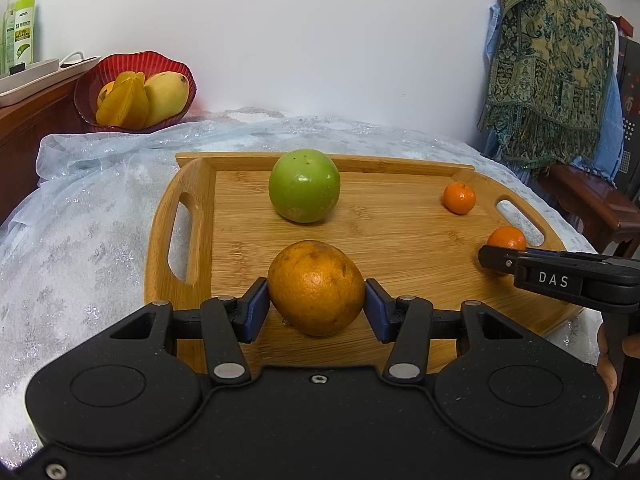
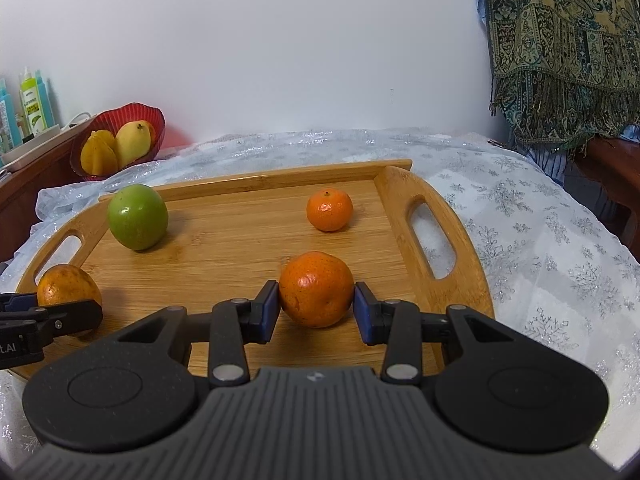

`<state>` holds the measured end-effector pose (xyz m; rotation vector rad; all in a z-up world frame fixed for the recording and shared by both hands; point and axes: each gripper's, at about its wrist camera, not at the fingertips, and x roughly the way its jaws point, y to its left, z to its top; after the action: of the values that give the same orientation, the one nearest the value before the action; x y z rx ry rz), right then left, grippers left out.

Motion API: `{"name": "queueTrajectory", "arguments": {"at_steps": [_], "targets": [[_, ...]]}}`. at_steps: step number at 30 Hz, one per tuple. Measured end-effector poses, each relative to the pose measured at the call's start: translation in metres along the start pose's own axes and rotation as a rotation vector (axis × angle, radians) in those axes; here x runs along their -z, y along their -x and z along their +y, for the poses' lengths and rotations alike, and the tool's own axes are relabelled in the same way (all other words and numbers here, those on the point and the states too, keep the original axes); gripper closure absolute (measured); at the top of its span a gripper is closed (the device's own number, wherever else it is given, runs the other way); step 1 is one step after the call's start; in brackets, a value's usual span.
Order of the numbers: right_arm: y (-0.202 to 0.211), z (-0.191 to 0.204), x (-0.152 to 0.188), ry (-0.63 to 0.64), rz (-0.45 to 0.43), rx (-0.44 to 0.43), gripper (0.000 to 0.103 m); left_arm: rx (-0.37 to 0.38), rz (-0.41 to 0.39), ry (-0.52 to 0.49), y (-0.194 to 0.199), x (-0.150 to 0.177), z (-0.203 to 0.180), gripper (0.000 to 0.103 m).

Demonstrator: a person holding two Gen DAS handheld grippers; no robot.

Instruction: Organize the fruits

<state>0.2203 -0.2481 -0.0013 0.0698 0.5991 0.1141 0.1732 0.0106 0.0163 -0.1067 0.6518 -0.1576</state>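
Fruit sits square between both tongs. Your left gripper (image 1: 316, 306) clamps the large orange (image 1: 316, 288), pads on its flanks, near the front of the bamboo tray (image 1: 400, 240). Your right gripper (image 2: 316, 312) pinches a mandarin (image 2: 316, 289) the same way, near the tray's right handle. Red bowl (image 2: 120, 120) lies far left, nearer your left hand. Rinds dimpled, round, no long axis; green fruit (image 1: 304, 186) smooth.

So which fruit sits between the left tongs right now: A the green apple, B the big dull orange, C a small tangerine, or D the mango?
B: in the left wrist view the left tongs press both blue pads against the big dull orange on the wooden tray.
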Motion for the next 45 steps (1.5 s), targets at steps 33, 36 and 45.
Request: {"name": "queueTrajectory", "arguments": {"at_steps": [33, 36, 45], "targets": [[0.028, 0.007, 0.006, 0.005, -0.05, -0.006, 0.015, 0.036, -0.029, -0.014, 0.02, 0.007, 0.001, 0.022], [0.036, 0.008, 0.01, 0.001, -0.063, -0.012, 0.013, 0.032, -0.04, -0.007, 0.026, 0.011, 0.003, 0.019], [0.074, 0.015, 0.029, -0.005, -0.16, -0.024, 0.006, 0.03, -0.087, 0.041, 0.047, 0.024, 0.009, 0.015]]}}
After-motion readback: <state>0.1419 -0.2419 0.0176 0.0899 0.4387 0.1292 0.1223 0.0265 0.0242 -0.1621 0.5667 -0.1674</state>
